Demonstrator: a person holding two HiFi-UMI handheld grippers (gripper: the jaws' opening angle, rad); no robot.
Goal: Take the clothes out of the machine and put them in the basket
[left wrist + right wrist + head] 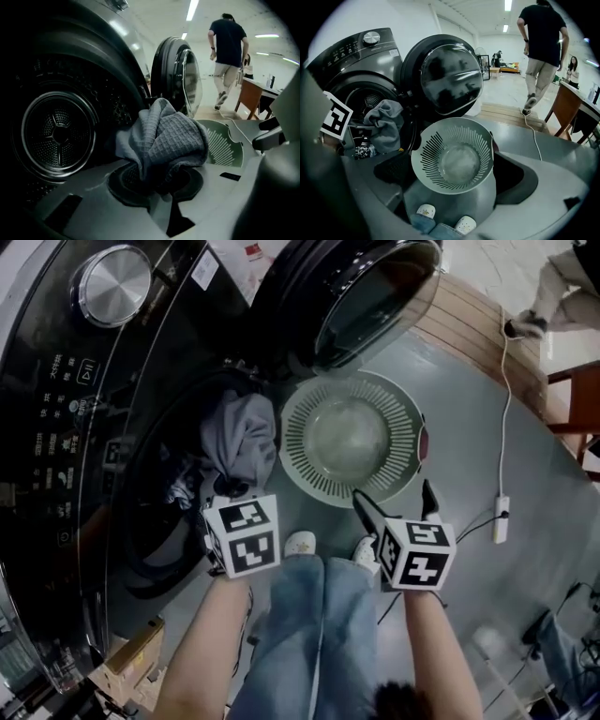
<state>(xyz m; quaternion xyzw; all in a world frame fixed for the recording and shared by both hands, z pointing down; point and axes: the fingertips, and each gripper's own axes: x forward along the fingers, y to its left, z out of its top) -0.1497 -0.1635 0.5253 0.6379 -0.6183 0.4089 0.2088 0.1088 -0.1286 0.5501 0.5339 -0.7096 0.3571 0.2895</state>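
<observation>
Left gripper [157, 182] jaws around grey cloth [165, 135]

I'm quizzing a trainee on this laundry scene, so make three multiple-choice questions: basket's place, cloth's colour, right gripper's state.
1. The basket is: A on a shelf; B on the floor; C on a chair.
2. The held cloth is: A red; B grey; C yellow.
3. The right gripper is: A open, empty; B shut on cloth; C shut on basket.
Answers: B, it sits on the floor by the open door; B, the left gripper pinches grey cloth; A, its jaws stand apart, nothing between.
</observation>
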